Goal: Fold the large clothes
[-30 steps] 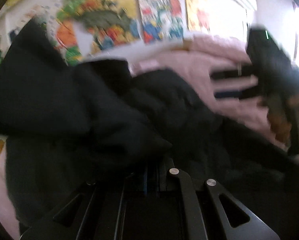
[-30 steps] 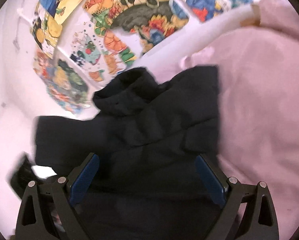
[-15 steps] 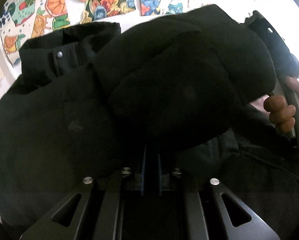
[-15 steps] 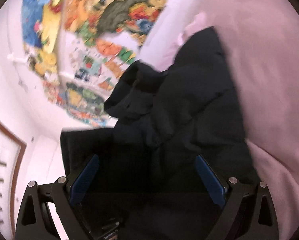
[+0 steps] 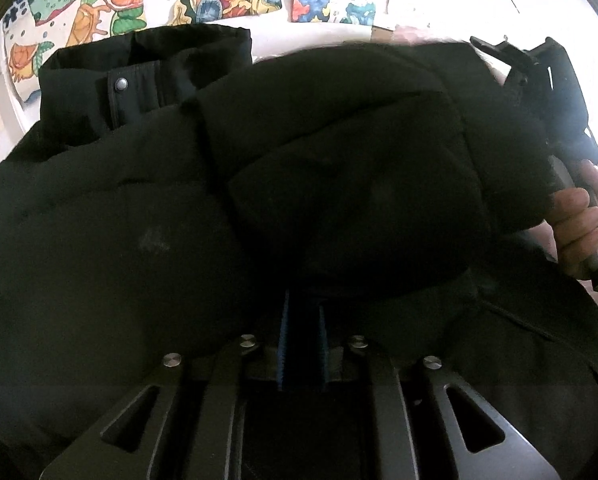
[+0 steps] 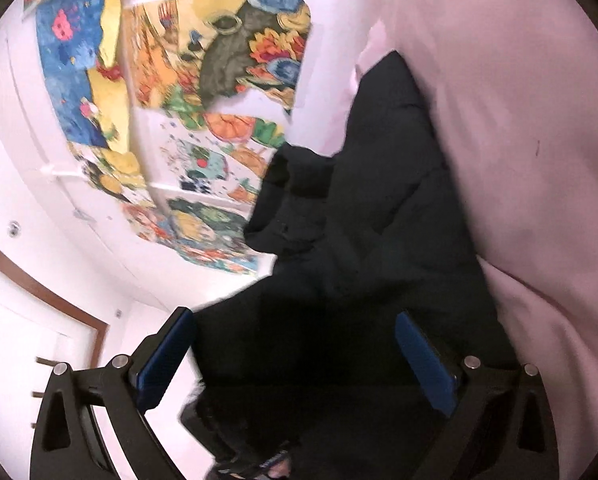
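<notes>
Blue pads line the left gripper [image 5: 302, 336], whose jaws stand narrow and are opening, with dark cloth of the black jacket [image 5: 147, 240] bunched at their tips; whether the pads press on it cannot be told. Beyond the tips, a folded-over sleeve [image 5: 351, 184] lies puffed across the jacket's front, and farther up stands the collar [image 5: 139, 80] with its metal snap [image 5: 121, 85]. The right gripper [image 6: 295, 354] is spread wide, its pads apart on either side of the jacket's dark bulk (touching nothing clearly). A hand [image 5: 579, 232] grips that tool's handle right of the jacket. Under the jacket lies a pink bedspread [image 6: 519, 140]; colourful posters [image 6: 219, 80] cover the wall behind the collar.
</notes>
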`<state>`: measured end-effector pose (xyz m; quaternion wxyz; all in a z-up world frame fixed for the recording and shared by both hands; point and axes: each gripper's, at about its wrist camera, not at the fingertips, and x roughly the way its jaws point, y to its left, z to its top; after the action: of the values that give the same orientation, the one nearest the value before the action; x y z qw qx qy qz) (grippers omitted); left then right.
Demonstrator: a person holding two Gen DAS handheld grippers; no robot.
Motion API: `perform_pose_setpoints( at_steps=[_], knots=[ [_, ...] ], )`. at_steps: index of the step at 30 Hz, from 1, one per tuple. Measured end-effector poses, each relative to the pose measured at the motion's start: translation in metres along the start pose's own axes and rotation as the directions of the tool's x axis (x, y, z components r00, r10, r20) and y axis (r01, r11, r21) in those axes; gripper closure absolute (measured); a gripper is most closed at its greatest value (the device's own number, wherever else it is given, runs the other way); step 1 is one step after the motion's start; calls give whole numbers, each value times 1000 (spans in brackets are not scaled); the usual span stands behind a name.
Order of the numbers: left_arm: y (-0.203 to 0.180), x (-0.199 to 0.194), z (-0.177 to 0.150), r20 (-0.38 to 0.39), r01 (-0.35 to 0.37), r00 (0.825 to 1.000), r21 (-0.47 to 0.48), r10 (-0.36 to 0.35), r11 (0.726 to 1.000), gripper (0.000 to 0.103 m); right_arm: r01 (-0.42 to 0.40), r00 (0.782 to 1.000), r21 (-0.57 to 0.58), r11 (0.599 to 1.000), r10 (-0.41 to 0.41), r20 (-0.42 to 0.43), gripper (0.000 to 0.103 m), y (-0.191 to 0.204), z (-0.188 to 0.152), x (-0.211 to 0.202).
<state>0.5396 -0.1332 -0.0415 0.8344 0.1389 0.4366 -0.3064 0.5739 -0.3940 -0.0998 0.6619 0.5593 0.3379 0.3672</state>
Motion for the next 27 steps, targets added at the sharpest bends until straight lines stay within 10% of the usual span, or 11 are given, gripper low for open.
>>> perform_pose_setpoints(
  at_steps=[11, 21, 27],
  knots=[
    [-24, -3, -11, -6, 33, 999, 55, -32, 998, 49, 206, 978, -104, 973, -208, -17, 1, 10, -7, 16],
    [-21, -65, -44, 159, 23, 987, -65, -13, 998, 49, 538, 835, -241, 807, -550, 24, 92, 20, -20, 32],
    [21, -111, -52, 253, -180, 939, -220, 234, 959, 37, 633, 762, -378, 676, -629, 150, 97, 61, -11, 33]
  ],
)
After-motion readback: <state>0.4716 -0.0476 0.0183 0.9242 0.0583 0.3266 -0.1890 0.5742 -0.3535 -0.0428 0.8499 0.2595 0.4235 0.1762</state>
